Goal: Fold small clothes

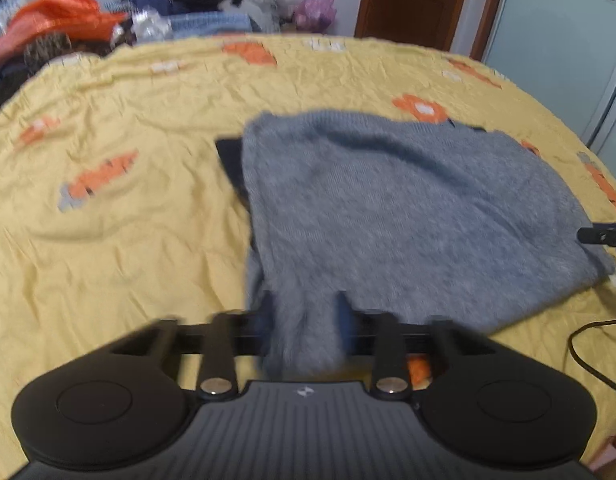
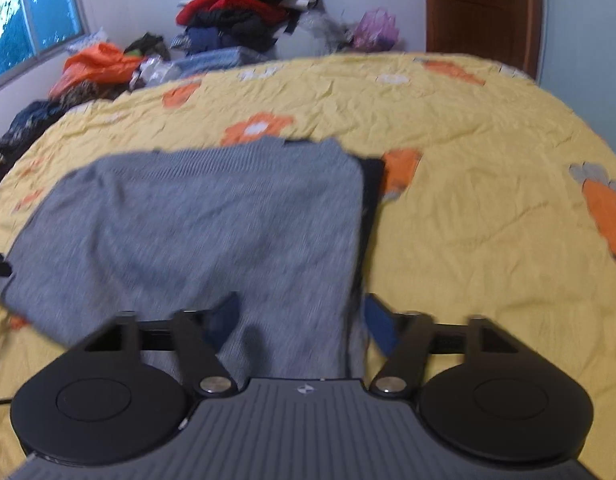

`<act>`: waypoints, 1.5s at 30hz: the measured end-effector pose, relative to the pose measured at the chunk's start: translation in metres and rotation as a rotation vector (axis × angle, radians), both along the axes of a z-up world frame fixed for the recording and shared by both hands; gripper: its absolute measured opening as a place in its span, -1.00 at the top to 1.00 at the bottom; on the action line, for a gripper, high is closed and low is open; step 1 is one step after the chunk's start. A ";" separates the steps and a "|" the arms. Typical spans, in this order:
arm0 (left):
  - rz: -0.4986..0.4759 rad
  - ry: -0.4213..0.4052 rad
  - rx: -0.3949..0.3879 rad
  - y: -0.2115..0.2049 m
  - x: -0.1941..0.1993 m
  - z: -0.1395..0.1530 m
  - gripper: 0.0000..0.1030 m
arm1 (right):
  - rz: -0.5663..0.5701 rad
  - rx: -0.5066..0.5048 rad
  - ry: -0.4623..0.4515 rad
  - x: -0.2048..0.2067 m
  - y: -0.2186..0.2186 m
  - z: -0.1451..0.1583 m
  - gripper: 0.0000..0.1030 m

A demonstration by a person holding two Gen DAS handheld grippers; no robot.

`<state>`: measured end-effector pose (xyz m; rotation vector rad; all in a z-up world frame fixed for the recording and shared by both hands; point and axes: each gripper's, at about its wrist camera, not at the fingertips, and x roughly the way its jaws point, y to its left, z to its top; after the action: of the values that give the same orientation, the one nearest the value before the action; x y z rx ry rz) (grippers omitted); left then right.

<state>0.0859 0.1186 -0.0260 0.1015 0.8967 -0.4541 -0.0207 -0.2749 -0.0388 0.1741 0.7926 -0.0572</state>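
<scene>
We see no readable writing anywhere; the only mark is a small pale emblem on the ribbed housing of each tool, too small to make out.

A grey knitted sweater lies across the middle of a yellow bedsheet printed with orange flowers. In the left wrist view, the left claw at the lower centre is narrowed onto a bunched fold of the sweater's near edge, its blue pads pressing the wool from both sides. In the right wrist view, the right claw at the lower centre stands wider, with the sweater's near right corner between its fingers; we cannot tell whether the pads grip it. A dark layer peeks out along the sweater's right edge; what it is stays unclear.

Both views are motion-blurred. At the far right edge of the left view a black part, cut off by the frame, reaches in. Piled clothes in the upper background are too smeared to sort.
</scene>
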 end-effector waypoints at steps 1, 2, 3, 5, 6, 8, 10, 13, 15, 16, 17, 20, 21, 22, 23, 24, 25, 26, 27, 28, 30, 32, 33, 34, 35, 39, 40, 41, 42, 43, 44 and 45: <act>0.007 0.013 0.005 0.000 0.000 -0.003 0.81 | -0.001 0.002 0.015 -0.001 0.001 -0.003 0.43; 0.016 0.022 0.011 0.000 0.000 -0.005 0.84 | 0.001 0.006 0.026 -0.002 0.001 -0.007 0.55; 0.029 0.031 0.012 0.001 0.002 -0.007 0.88 | -0.002 0.009 0.022 -0.004 0.001 -0.008 0.68; 0.051 0.049 0.004 0.005 0.001 -0.006 0.92 | -0.024 0.001 -0.004 -0.010 0.002 -0.003 0.75; 0.053 0.043 0.013 0.007 -0.002 -0.002 0.93 | -0.029 -0.018 -0.018 -0.013 0.002 0.001 0.76; 0.051 0.024 0.043 0.012 -0.008 0.006 0.94 | -0.040 -0.052 -0.034 -0.017 0.002 0.008 0.77; 0.037 0.006 0.085 0.017 -0.015 0.008 0.96 | -0.042 -0.066 -0.030 -0.020 0.001 0.010 0.77; 0.036 0.023 0.200 0.018 -0.019 -0.008 1.00 | -0.020 -0.065 0.025 -0.016 -0.002 0.001 0.76; 0.039 0.015 0.193 0.021 -0.024 -0.008 0.99 | -0.028 -0.087 0.033 -0.015 0.002 -0.003 0.69; 0.045 0.002 0.174 0.022 -0.027 -0.002 0.99 | -0.036 -0.096 0.027 -0.017 0.004 0.000 0.55; 0.049 -0.021 0.150 0.022 -0.029 0.005 0.98 | -0.049 -0.107 0.007 -0.019 0.006 0.005 0.50; 0.044 -0.116 0.141 0.007 -0.031 0.027 0.95 | -0.067 -0.131 -0.099 -0.020 0.019 0.028 0.06; 0.042 -0.144 0.151 -0.002 -0.029 0.031 0.93 | -0.043 -0.135 -0.132 -0.017 0.026 0.035 -0.02; 0.042 -0.162 0.153 -0.011 -0.026 0.033 0.88 | -0.014 -0.137 -0.163 -0.014 0.035 0.040 -0.04; 0.039 -0.162 0.148 -0.021 -0.021 0.033 0.84 | 0.022 -0.134 -0.182 -0.009 0.045 0.043 -0.07; 0.034 -0.154 0.140 -0.030 -0.015 0.030 0.73 | 0.062 -0.129 -0.181 -0.002 0.055 0.043 -0.16; 0.034 -0.146 0.127 -0.038 -0.009 0.026 0.57 | 0.104 -0.121 -0.174 0.005 0.065 0.039 -0.22; 0.045 -0.135 0.125 -0.044 -0.004 0.019 0.47 | 0.139 -0.114 -0.164 0.011 0.073 0.034 -0.24; 0.057 -0.116 0.139 -0.049 0.000 0.009 0.36 | 0.166 -0.112 -0.148 0.018 0.080 0.028 -0.25; 0.061 -0.086 0.160 -0.053 0.002 -0.001 0.36 | 0.183 -0.115 -0.121 0.023 0.086 0.020 -0.27; 0.071 -0.072 0.178 -0.054 -0.002 -0.015 0.36 | 0.194 -0.123 -0.028 0.032 0.093 0.003 -0.28; 0.047 -0.080 0.191 -0.055 -0.009 -0.012 0.35 | 0.185 -0.120 0.017 0.031 0.094 -0.007 -0.29; 0.041 -0.075 0.184 -0.053 -0.009 -0.009 0.33 | 0.179 -0.110 0.012 0.028 0.093 -0.005 -0.31; 0.042 -0.072 0.175 -0.051 -0.009 -0.007 0.31 | 0.175 -0.092 0.009 0.028 0.093 -0.002 -0.32; 0.049 -0.067 0.170 -0.049 -0.006 -0.005 0.31 | 0.173 -0.074 0.001 0.028 0.092 0.002 -0.33; 0.074 -0.071 0.169 -0.049 0.000 0.003 0.31 | 0.189 -0.105 -0.066 0.027 0.103 0.022 -0.50; 0.075 -0.073 0.165 -0.049 0.000 0.005 0.30 | 0.198 -0.124 -0.078 0.028 0.106 0.025 -0.53; 0.076 -0.074 0.163 -0.051 0.000 0.007 0.30 | 0.208 -0.147 -0.085 0.028 0.110 0.028 -0.55; 0.077 -0.076 0.160 -0.051 -0.001 0.008 0.30 | 0.219 -0.170 -0.090 0.028 0.115 0.029 -0.57; 0.076 -0.077 0.158 -0.052 -0.001 0.009 0.29 | 0.229 -0.192 -0.095 0.029 0.119 0.031 -0.58; 0.074 -0.078 0.158 -0.053 0.000 0.010 0.29 | 0.239 -0.214 -0.100 0.029 0.124 0.032 -0.59; 0.073 -0.081 0.160 -0.054 0.000 0.010 0.25 | 0.249 -0.236 -0.108 0.030 0.129 0.033 -0.61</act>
<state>0.0858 0.0644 -0.0155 0.2316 0.8536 -0.3079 0.0091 -0.1457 -0.0056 -0.1449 0.6889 0.0935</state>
